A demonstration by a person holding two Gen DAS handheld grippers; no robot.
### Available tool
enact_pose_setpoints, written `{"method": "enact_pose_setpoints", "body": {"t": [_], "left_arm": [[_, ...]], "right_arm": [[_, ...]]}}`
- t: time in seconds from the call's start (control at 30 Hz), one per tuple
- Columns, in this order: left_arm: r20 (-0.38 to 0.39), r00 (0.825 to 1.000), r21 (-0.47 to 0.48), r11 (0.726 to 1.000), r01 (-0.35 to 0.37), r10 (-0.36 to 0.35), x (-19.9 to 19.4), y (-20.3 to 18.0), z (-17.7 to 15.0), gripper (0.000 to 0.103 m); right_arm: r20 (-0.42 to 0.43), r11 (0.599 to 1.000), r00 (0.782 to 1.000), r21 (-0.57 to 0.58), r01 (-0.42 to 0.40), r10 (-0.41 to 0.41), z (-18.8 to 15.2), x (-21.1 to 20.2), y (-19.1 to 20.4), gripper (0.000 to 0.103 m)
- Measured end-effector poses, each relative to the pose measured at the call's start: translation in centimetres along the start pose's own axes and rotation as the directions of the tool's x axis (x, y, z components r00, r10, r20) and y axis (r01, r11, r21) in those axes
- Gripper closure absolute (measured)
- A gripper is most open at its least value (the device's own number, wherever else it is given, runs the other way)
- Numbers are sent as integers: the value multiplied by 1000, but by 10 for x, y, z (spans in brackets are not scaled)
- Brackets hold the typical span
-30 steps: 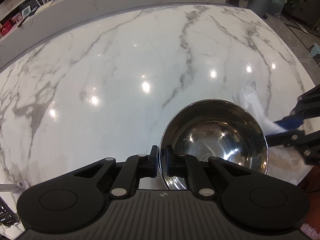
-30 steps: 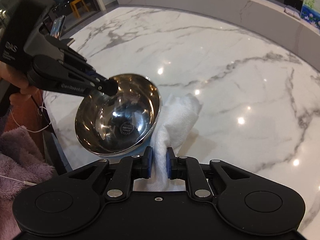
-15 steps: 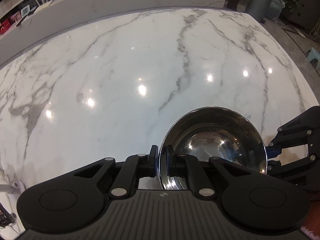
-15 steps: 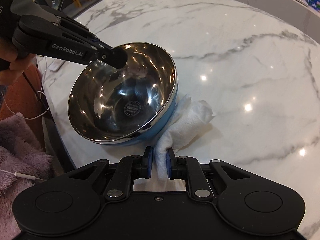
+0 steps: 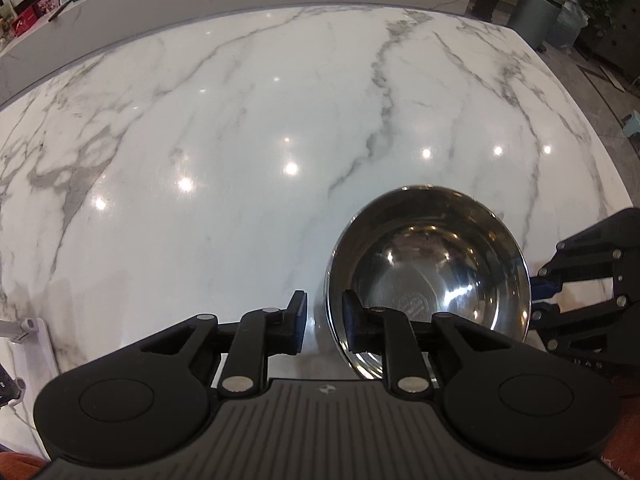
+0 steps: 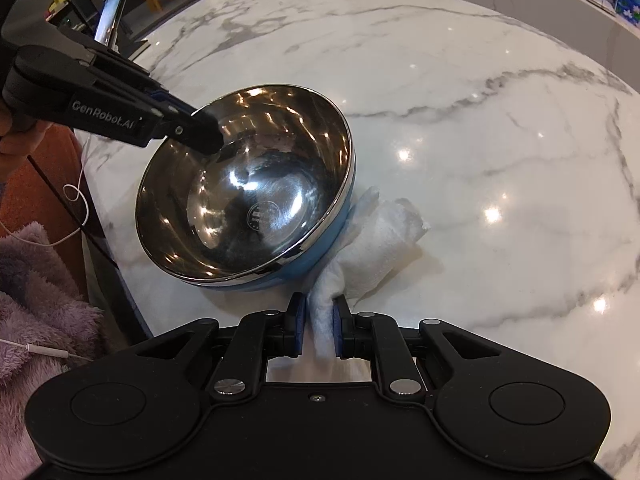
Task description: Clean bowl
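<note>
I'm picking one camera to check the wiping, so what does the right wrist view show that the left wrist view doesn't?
Only the right wrist view shows the white cloth, pinched in the right gripper and lying beside the bowl, plus the bowl's blue outside. Only the left wrist view shows the gap between the bowl's rim and the pads of the left gripper, whose jaws are opening with the rim between them. Both show the bowl's shiny inside, the marble table and the opposite gripper.

Left claw (image 5: 325, 322) opening astride bowl (image 5: 430, 264) rim.
</note>
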State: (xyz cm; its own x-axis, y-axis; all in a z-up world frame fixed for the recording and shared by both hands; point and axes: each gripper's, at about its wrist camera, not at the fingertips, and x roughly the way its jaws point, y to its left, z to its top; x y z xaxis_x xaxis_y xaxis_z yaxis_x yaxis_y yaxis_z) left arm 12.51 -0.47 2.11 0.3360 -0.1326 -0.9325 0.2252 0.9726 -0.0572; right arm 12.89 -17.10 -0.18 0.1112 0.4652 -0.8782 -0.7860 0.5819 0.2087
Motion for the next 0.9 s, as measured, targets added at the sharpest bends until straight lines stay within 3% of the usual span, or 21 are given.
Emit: {"method": "enact_pose_setpoints", "body": {"t": [0.27,0.63,0.9], "left_arm": [[9,1000,43,999,-5,5,0,-3,2,95],[22,1000,60,998,-12,10,7,-8,18,95],[27,1000,68,998,-4,2,8,-7,16,95]], "right_arm": [[26,1000,1000,-14,14,-13,3,-18,4,90],[88,998,995,-41,54,-50,17,-56,-3,91],[75,998,997,-51,33,-29,20,-42,-10,91]]}}
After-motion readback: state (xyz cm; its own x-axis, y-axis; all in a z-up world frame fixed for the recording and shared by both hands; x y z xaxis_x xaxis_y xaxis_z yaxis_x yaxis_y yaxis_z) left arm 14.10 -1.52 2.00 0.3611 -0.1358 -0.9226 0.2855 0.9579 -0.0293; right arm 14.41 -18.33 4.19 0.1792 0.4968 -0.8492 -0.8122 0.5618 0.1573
